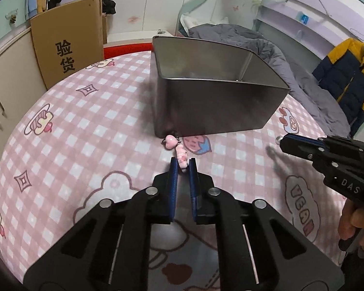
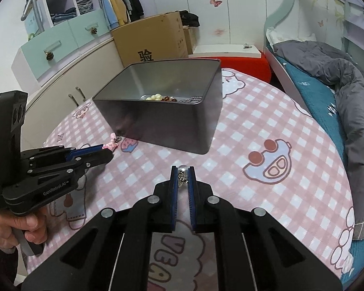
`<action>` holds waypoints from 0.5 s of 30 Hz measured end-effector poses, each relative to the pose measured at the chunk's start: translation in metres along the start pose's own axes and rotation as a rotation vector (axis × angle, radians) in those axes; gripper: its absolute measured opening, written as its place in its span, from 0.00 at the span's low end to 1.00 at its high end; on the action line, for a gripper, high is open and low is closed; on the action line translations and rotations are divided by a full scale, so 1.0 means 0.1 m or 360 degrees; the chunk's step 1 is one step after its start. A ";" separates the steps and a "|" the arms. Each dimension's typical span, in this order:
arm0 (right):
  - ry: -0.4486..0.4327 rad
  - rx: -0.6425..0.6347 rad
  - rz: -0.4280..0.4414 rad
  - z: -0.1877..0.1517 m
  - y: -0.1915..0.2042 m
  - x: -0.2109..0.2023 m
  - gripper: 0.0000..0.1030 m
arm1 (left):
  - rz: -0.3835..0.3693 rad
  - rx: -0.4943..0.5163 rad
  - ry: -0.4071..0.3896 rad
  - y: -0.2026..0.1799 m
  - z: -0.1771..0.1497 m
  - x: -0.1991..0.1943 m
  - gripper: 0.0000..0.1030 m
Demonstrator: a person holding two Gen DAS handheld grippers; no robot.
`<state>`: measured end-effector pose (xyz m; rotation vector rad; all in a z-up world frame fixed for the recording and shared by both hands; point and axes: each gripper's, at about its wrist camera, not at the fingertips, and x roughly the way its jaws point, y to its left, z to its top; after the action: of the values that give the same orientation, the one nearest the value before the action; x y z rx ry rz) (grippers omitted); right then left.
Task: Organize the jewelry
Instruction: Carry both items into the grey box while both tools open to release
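Observation:
A pink charm pendant with a pink heart on its end lies on the pink checked tablecloth, just in front of the grey metal tin. My left gripper is shut on the charm's near end. In the right wrist view the left gripper pinches the same charm beside the tin. My right gripper is shut on a silver ball pendant with a short chain. The tin holds pearl beads, brown beads and a silver chain.
A cardboard box stands behind the table by a cabinet. A bed with a grey quilt runs along the right. A blue and yellow jacket hangs far right. A person's hand holds the left gripper's handle.

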<state>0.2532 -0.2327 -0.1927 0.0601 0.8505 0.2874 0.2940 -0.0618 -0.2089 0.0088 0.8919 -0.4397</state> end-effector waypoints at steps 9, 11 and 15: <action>0.0011 -0.0010 -0.0012 0.00 0.04 0.01 0.06 | 0.0097 0.0017 -0.0004 -0.09 0.11 0.10 0.46; 0.0015 -0.0013 -0.0014 -0.01 0.03 0.00 0.06 | 0.0090 0.0025 0.0000 -0.09 0.13 0.11 0.28; -0.0006 -0.0037 -0.0005 -0.03 0.05 -0.07 0.06 | 0.0029 0.0016 -0.0002 -0.05 0.10 0.05 0.15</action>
<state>0.2451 -0.2302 -0.1888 0.0378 0.8432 0.2942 0.3022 -0.0696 -0.2053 0.0260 0.8877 -0.4272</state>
